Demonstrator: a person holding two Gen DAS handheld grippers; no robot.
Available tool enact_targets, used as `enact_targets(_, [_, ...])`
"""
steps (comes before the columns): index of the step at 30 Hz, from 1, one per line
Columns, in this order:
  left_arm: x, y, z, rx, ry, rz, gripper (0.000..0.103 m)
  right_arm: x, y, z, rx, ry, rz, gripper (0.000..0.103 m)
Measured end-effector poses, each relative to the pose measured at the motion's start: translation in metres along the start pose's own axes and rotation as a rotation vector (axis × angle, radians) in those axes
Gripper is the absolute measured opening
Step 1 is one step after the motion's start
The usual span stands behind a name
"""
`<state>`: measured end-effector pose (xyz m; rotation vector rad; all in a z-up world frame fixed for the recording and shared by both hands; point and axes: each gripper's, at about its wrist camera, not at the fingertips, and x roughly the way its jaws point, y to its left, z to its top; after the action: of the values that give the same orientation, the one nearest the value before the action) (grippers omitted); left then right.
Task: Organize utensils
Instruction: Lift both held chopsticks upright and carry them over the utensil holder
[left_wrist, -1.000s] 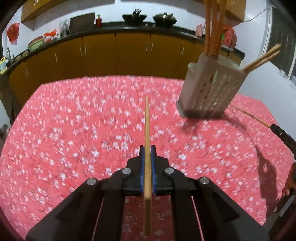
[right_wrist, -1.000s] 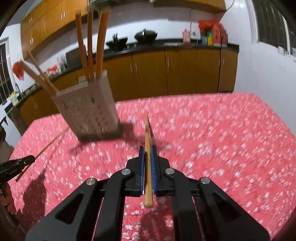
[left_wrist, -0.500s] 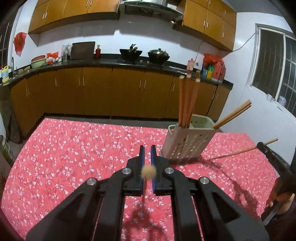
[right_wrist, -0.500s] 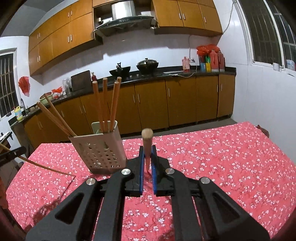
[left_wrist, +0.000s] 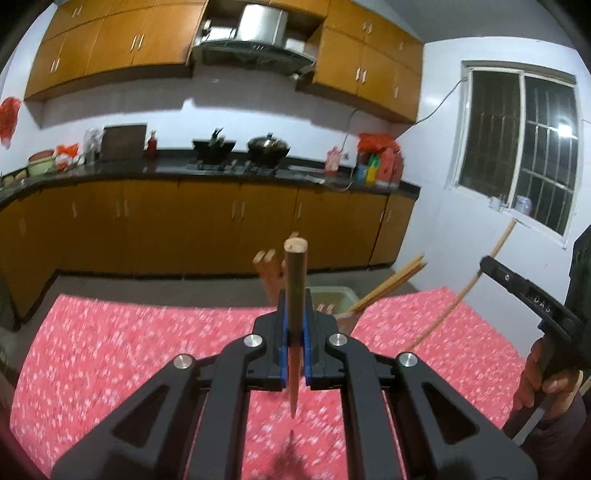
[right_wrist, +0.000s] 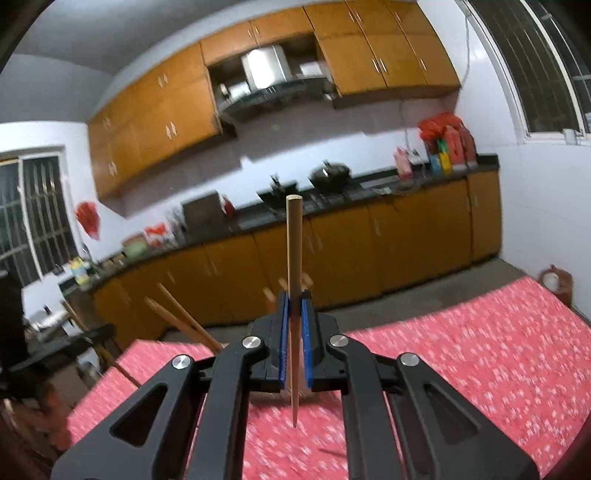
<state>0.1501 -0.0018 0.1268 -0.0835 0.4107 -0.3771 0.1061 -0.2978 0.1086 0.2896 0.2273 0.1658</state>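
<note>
Only left view shows utensil holder (left_wrist: 334, 295) behind chopstick (left_wrist: 294, 291).

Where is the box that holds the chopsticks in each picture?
Left wrist view: the chopstick holder peeks out at centre, just behind the left gripper, mostly hidden by it.
Right wrist view: the holder's body is hidden behind the right gripper; only its chopsticks lean out at left of centre.
Shared landmark: the red flowered tablecloth covers the table in both.
</note>
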Motion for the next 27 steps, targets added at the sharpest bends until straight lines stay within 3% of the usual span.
enact_targets(8, [0.006,-0.029,0.054,-0.011,-0.171,-0.009,0.007,0.016,0.029,0.032,-0.026,-0.185,0.018,0.007])
enact_targets(13, [0.019,-0.035,0.073,-0.009,-0.268,0.071,0.007,0.048,0.031,0.024,-0.048,-0.170,-0.008,0.007])
enact_targets(17, [0.051,-0.030,0.071,-0.042,-0.241,0.100,0.007,0.072,0.031,0.011,-0.065,-0.118,-0.019,0.007])
enact_targets(27, [0.095,-0.014,0.050,-0.070,-0.143,0.084,0.007,0.099,0.031,-0.012,-0.075,0.014,0.003,0.008])
